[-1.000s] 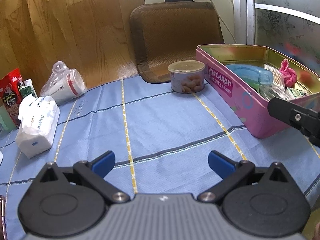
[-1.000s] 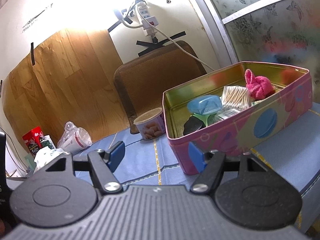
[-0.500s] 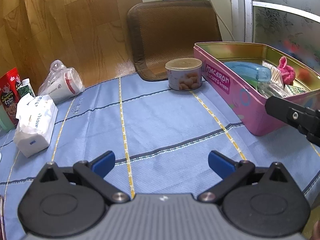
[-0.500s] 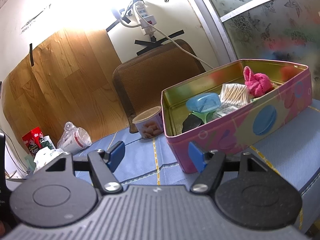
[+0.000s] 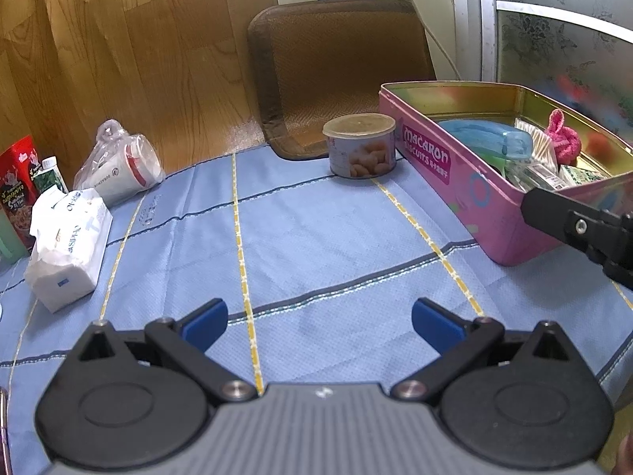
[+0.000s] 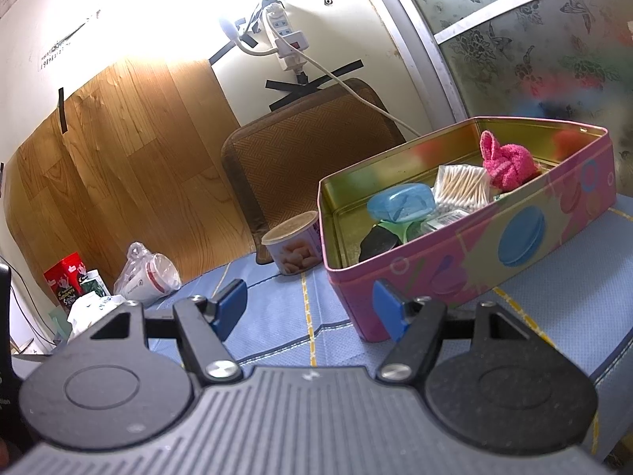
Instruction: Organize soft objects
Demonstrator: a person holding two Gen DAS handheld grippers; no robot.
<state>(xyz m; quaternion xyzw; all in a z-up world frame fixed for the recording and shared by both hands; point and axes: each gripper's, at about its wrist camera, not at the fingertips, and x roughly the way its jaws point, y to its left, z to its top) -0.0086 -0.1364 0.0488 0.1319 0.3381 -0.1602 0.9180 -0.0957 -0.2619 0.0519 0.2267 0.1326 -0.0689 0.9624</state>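
Nothing on the table has shifted over the last second; both views only drift slightly in framing, the pink macaron biscuit tin [image 6: 474, 253] sitting a little differently in each, and neither tool has closed or reached. That stillness reads as a pause before a pick, not progress on the tidying.

Inside the tin, the pink fluffy cloth bundle [image 6: 504, 164] lies at the far end, at about 1 o'clock in the right wrist view. Just beside it toward the near end is a clear pack of cotton swabs [image 6: 461, 188], then a blue plastic case [image 6: 399, 202], with a dark flat item and some small packets below; what those packets are is hard to tell at this angle.

Outside the tin, a round snack can [image 5: 360, 144] stands near its far corner at 12 o'clock in the left wrist view. A tissue pack [image 5: 67, 245] lies well apart at 9 o'clock, with a bagged paper cup [image 5: 126, 168] behind it at 10 o'clock.

Over bare blue tablecloth [image 5: 316, 245] the left gripper [image 5: 318, 322] hangs with jaws spread wide and nothing between them. Near the tin's corner, the right gripper [image 6: 310, 308] is likewise spread and empty.
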